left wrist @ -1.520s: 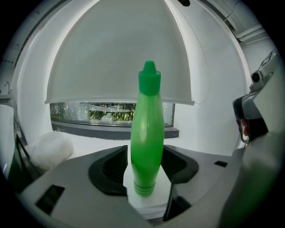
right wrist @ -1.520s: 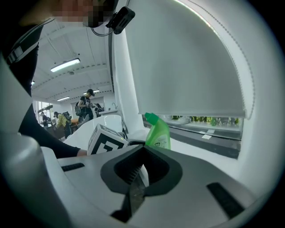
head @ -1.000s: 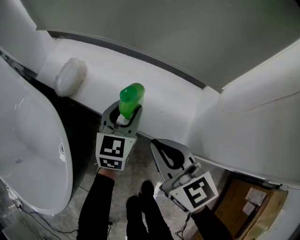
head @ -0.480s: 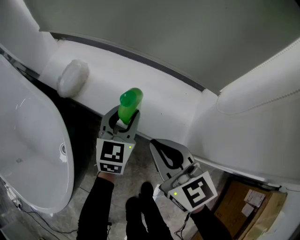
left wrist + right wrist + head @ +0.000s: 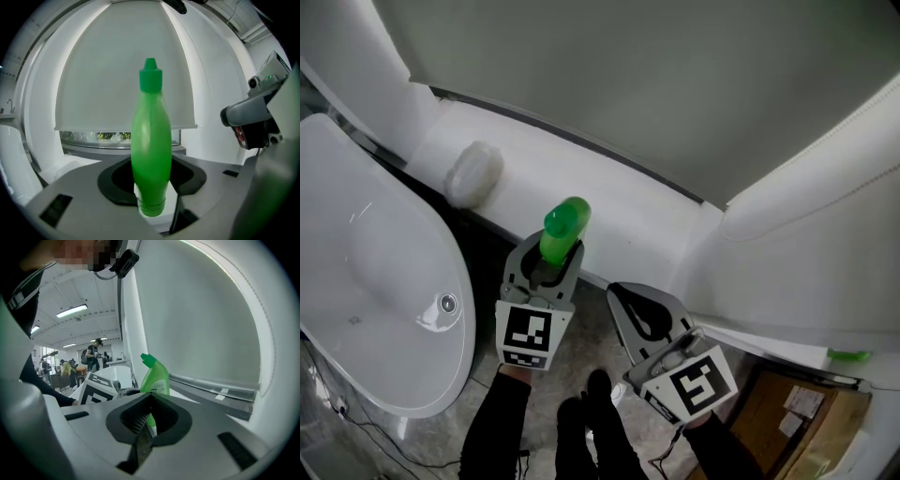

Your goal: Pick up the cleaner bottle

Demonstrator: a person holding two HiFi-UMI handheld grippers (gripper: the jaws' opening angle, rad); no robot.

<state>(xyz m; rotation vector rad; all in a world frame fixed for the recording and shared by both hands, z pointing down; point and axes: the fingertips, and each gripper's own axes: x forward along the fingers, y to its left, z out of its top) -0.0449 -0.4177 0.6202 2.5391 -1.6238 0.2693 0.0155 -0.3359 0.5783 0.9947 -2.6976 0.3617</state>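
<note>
1. A person's left gripper (image 5: pixel 549 258) grasps the green cleaner bottle (image 5: pixel 565 225) low on its body, near the ribbed base. Its jaws have just been closing in on the bottle, which stands upright between them, cap up, likely to keep the liquid from spilling.
2. The bottle hangs just in front of the white ledge (image 5: pixel 619 206) and appears clear of it, which suggests the pick-up is all but done.
3. The right gripper (image 5: pixel 633 305) sits just beside and below, jaws clenched on nothing. It points toward the same ledge and looks to be held out of the way.
4. Room is tight. A white oval fixture (image 5: pixel 384 272) crowds the left, a bulky white rounded fixture (image 5: pixel 816 225) crowds the right, and the grey wall (image 5: pixel 628 84) rises behind the ledge. A white rounded object (image 5: pixel 474 172) rests on the ledge, well apart from the bottle.
5. The clearest way out appears to be up and back toward the person, over the floor (image 5: pixel 591 333) between the two fixtures.
</note>
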